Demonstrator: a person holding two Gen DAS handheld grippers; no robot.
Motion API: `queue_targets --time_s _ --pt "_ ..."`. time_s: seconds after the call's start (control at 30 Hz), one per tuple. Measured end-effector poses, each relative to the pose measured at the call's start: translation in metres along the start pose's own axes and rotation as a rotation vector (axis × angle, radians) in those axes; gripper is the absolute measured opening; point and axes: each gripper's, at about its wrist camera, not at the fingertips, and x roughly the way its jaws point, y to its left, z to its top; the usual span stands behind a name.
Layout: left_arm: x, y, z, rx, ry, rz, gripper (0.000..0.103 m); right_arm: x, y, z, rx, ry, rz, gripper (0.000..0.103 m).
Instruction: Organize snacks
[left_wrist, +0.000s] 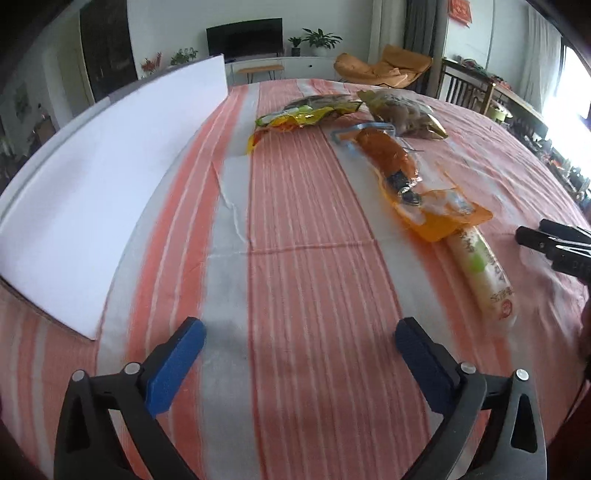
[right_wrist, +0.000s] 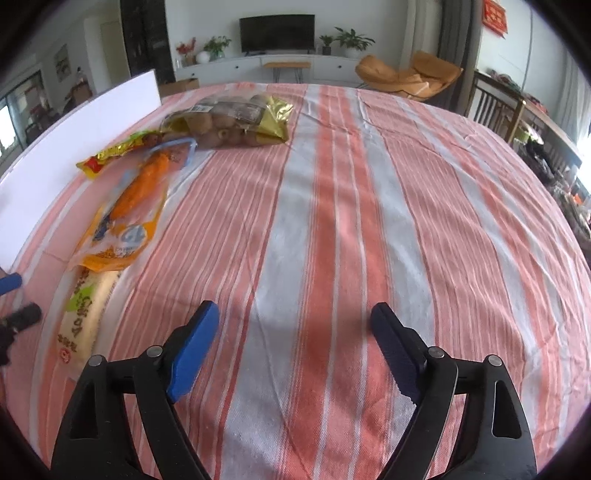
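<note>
- Our left gripper (left_wrist: 299, 332) stood wide and empty at the bottom of its frame.
- Our right gripper (right_wrist: 295, 317) likewise gaped empty.
- The snack packets (left_wrist: 402, 166) lay right of centre on the striped cloth (left_wrist: 295, 258).

Two wrist fisheye views look steeply down and forward over one striped desk from its near edge.

The left wrist camera sits close above the cloth behind the left gripper (left_wrist: 297, 338), facing the far wall with its television (left_wrist: 244, 37); the white board (left_wrist: 92, 177) fills its left side and the row of snack bags (left_wrist: 406, 162) lies right of centre. The right wrist camera, behind the right gripper (right_wrist: 295, 325), faces the same wall from further right, so the same bags and board fall at its left. Each view catches the other gripper at its edge.
</note>
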Motion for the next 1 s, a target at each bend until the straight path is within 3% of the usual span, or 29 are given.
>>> queue_targets --time_s 0.5,0.67,0.73,0.83,0.9,1.0 --pt "-0.002 0.006 0.003 0.0 -0.002 -0.004 0.103 -0.001 -0.001 -0.001 0.001 -0.001 0.002 0.087" --pt "-0.003 0.006 0.002 0.001 -0.003 -0.007 0.103 -0.001 0.0 -0.002 -0.002 0.006 0.009 0.092" --pt "-0.003 0.006 0.003 0.002 -0.004 -0.007 0.103 -0.003 0.003 0.001 0.026 0.063 0.014 0.091" --pt "-0.003 0.006 0.002 0.002 -0.004 -0.007 0.103 -0.021 0.025 0.001 0.11 0.064 0.285 0.088" --pt "-0.003 0.006 0.002 0.002 -0.004 -0.007 0.103 -0.028 0.049 0.003 0.063 0.068 0.348 0.088" --pt "-0.003 0.006 0.002 0.003 -0.005 -0.008 0.103 -0.025 0.091 0.008 -0.079 0.095 0.352 0.087"
